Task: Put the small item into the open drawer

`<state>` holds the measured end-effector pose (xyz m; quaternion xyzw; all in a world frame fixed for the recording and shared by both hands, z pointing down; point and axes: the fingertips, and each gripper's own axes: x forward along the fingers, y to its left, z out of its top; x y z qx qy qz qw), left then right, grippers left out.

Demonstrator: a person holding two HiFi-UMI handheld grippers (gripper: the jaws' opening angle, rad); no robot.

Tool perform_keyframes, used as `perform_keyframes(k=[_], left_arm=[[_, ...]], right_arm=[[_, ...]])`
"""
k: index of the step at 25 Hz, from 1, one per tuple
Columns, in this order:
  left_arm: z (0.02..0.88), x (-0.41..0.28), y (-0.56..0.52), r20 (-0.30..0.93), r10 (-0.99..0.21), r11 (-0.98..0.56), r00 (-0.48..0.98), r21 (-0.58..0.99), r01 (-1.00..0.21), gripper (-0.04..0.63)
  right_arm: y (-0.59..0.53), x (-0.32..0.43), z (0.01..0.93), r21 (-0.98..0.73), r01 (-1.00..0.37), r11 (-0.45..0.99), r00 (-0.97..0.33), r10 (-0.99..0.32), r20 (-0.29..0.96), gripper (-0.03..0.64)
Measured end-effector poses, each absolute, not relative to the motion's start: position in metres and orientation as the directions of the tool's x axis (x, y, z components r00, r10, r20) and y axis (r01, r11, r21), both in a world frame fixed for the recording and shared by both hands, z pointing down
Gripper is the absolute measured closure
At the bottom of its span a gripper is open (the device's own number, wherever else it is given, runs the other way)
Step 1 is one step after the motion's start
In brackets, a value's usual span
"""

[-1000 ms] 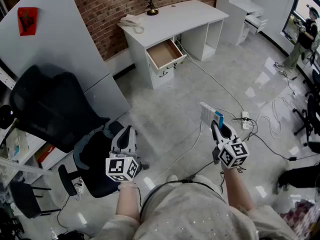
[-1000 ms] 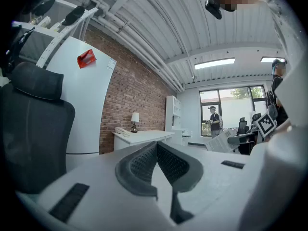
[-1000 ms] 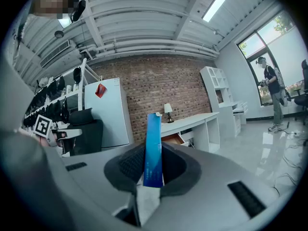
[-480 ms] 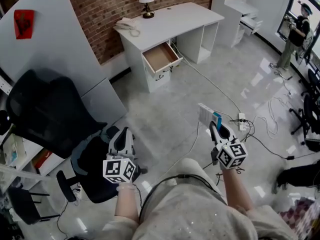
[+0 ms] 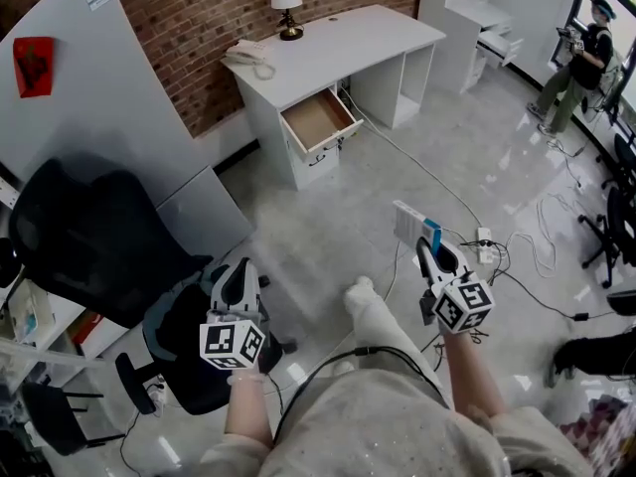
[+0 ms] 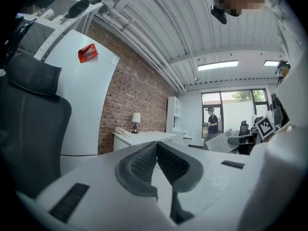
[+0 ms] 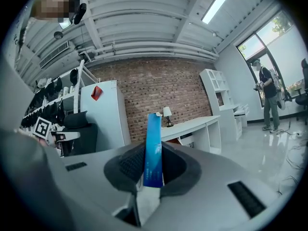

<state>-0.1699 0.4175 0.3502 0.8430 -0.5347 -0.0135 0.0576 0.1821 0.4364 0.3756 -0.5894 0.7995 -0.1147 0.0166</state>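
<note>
My right gripper (image 5: 429, 242) is shut on a flat white and blue box (image 5: 412, 229), held edge-on and upright between the pads (image 7: 153, 148). My left gripper (image 5: 236, 284) hangs at the lower left over a black office chair; its jaws (image 6: 155, 154) are shut with nothing between them. Far ahead stands a white desk (image 5: 338, 44) with an open wooden drawer (image 5: 318, 119) pulled out on its left side. The drawer looks empty. In the right gripper view the desk (image 7: 192, 125) lies well beyond the box.
A black office chair (image 5: 94, 246) stands at the left by a white curved partition (image 5: 119, 97). A lamp (image 5: 286, 3) and a phone (image 5: 244, 55) sit on the desk. Cables and a power strip (image 5: 487, 241) lie on the floor at the right. A person (image 5: 576, 53) stands far right.
The view has shifted forward toward the desk. A foot has swung out on the floor between the grippers. The right gripper still holds the box; the left has dropped slightly lower.
</note>
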Motion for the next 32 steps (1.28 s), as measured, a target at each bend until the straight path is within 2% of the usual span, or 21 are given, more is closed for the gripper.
perform_keyframes(k=[8, 19, 32], left_arm=[[0.355, -0.183, 0.334, 0.030, -0.927, -0.369, 0.374, 0.109, -0.923, 0.589], [0.371, -0.158, 0.195, 0.077, -0.941, -0.315, 0.329, 0.156, -0.936, 0.589], [0.395, -0.126, 0.092, 0.114, -0.949, -0.276, 0.294, 0.146, -0.950, 0.589]], right_arm=[[0.340, 0.175, 0.403, -0.231, -0.919, 0.319, -0.356, -0.924, 0.138, 0.548], [0.191, 0.180, 0.421, -0.253, -0.888, 0.383, -0.436, -0.876, 0.204, 0.548], [0.083, 0.196, 0.457, -0.298, -0.852, 0.430, -0.505, -0.824, 0.257, 0.546]])
